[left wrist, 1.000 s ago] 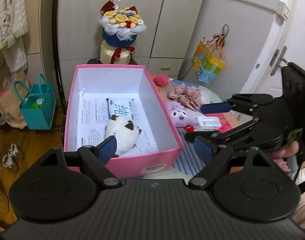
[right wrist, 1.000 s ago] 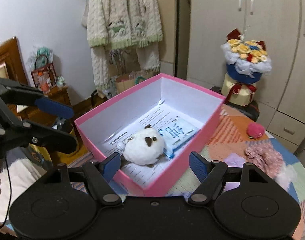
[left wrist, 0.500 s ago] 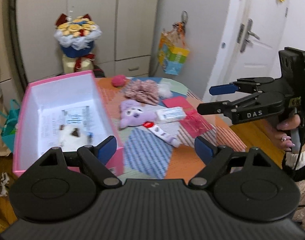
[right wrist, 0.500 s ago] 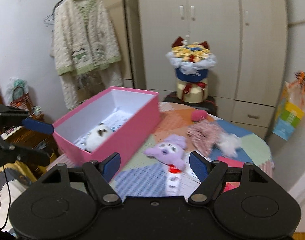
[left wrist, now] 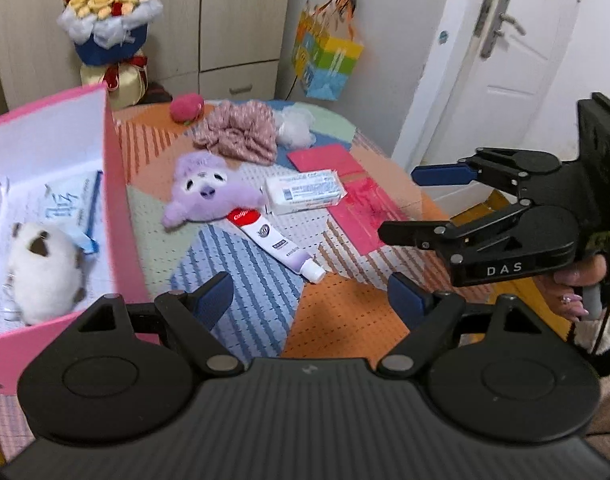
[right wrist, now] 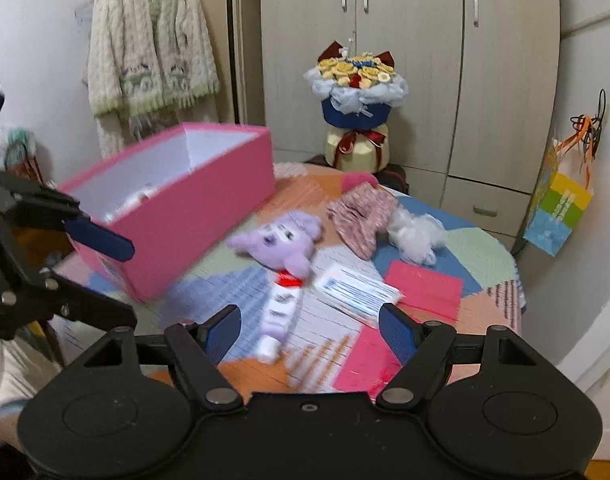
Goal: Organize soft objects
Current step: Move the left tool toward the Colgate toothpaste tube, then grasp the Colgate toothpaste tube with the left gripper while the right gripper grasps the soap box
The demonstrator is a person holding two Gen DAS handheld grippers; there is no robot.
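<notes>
A pink box (left wrist: 121, 200) (right wrist: 193, 216) stands at the table's left and holds a white plush (left wrist: 41, 268). On the patchwork cloth lie a purple plush (left wrist: 209, 196) (right wrist: 283, 242), a pink scrunchie (left wrist: 241, 136) (right wrist: 363, 214), a white fluffy piece (left wrist: 295, 128) (right wrist: 415, 234) and a small red plush ball (left wrist: 187, 109). My left gripper (left wrist: 309, 300) is open and empty above the table's near edge. My right gripper (right wrist: 309, 330) is open and empty over the toothpaste tube; it also shows in the left wrist view (left wrist: 405, 204).
A toothpaste tube (left wrist: 273, 242) (right wrist: 279, 320), a white packet (left wrist: 305, 192) (right wrist: 359, 294) and red envelopes (left wrist: 359, 216) (right wrist: 423, 290) lie on the table. A flower bouquet (right wrist: 357, 108) stands behind it by the wardrobe. A gift bag (right wrist: 557, 208) hangs at right.
Both grippers have swung right, away from the box, toward the items on the cloth. The right gripper has come lower and closer to the toothpaste. Both stay open.
</notes>
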